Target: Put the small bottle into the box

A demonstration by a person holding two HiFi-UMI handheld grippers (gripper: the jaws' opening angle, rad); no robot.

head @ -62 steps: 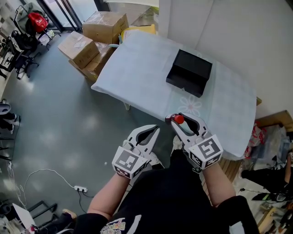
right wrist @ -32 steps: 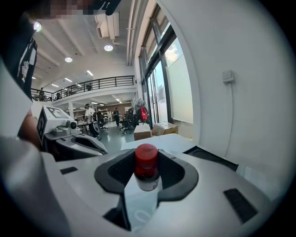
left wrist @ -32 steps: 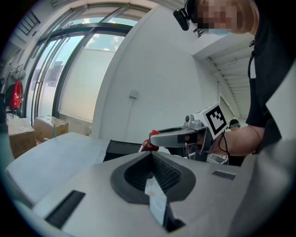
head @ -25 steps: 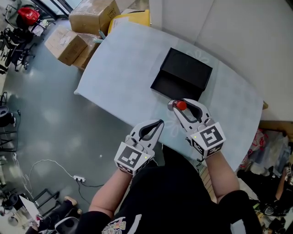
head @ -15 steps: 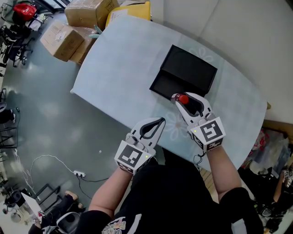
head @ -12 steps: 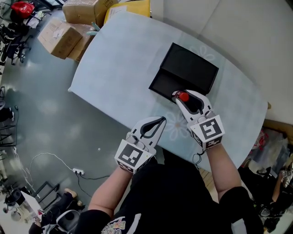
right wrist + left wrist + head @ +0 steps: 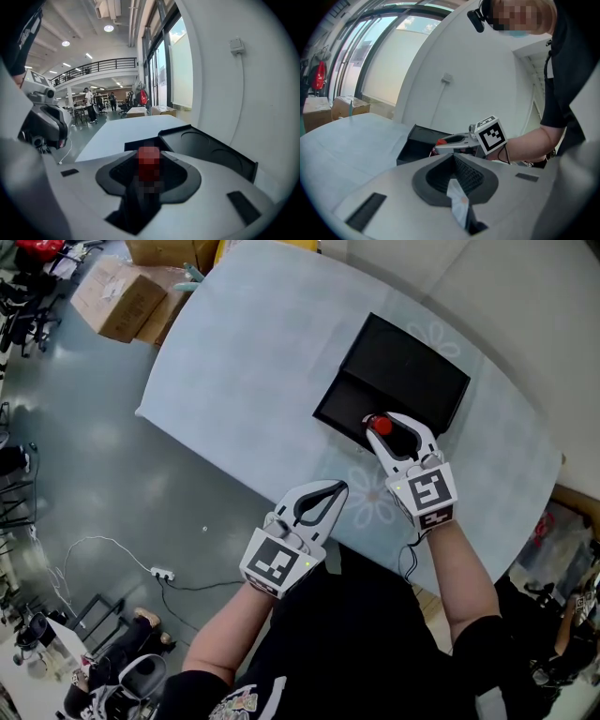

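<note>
The small bottle (image 7: 382, 427), dark with a red cap, is pinched upright in my right gripper (image 7: 375, 420), which is shut on it. It hangs over the near edge of the open black box (image 7: 403, 362) on the pale blue table (image 7: 244, 352). In the right gripper view the red cap (image 7: 149, 161) stands between the jaws, with the black box (image 7: 208, 147) just beyond. My left gripper (image 7: 337, 487) is shut and holds nothing, back at the table's near edge. In the left gripper view, the box (image 7: 419, 140) and right gripper (image 7: 440, 146) lie ahead.
Cardboard boxes (image 7: 112, 301) stand on the floor past the table's far left corner. A white cable and power strip (image 7: 161, 573) lie on the grey floor at the left. A white wall (image 7: 525, 306) runs behind the table.
My right gripper has carried the bottle forward from the table's near edge to the box's near edge. The left gripper has stayed shut beside it.
</note>
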